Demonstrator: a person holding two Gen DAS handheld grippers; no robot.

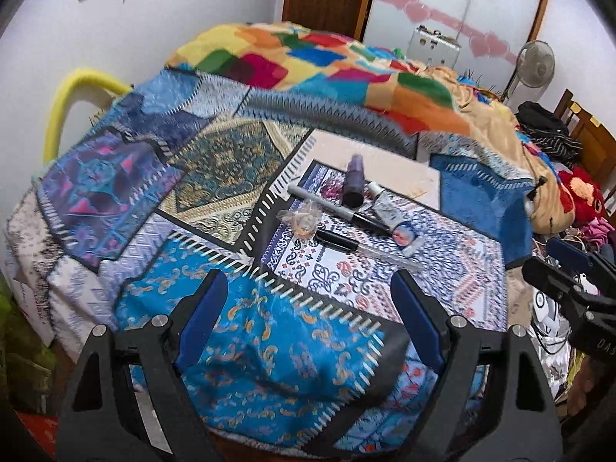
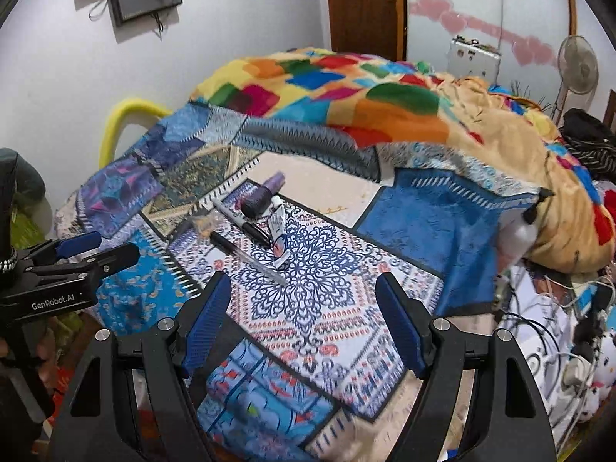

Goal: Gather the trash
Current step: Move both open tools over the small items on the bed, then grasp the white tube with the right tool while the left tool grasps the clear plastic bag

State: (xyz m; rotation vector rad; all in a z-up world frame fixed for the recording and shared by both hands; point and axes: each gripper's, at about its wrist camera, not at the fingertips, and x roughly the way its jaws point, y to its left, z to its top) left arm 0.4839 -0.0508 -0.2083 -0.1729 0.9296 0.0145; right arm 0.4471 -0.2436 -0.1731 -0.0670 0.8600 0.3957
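The near part of the patterned bedspread (image 2: 308, 308) lies bare, open to a gripper coming from the front. Farther in, a small cluster blocks the middle: a purple bottle (image 2: 265, 194), a marker (image 2: 240, 221), a pen (image 2: 246, 256), a small tube (image 2: 279, 227) and a clear wrapper (image 2: 202, 221), lying close together. Beyond them a heaped colourful blanket (image 2: 346, 92) closes off the far side and curls round the right.
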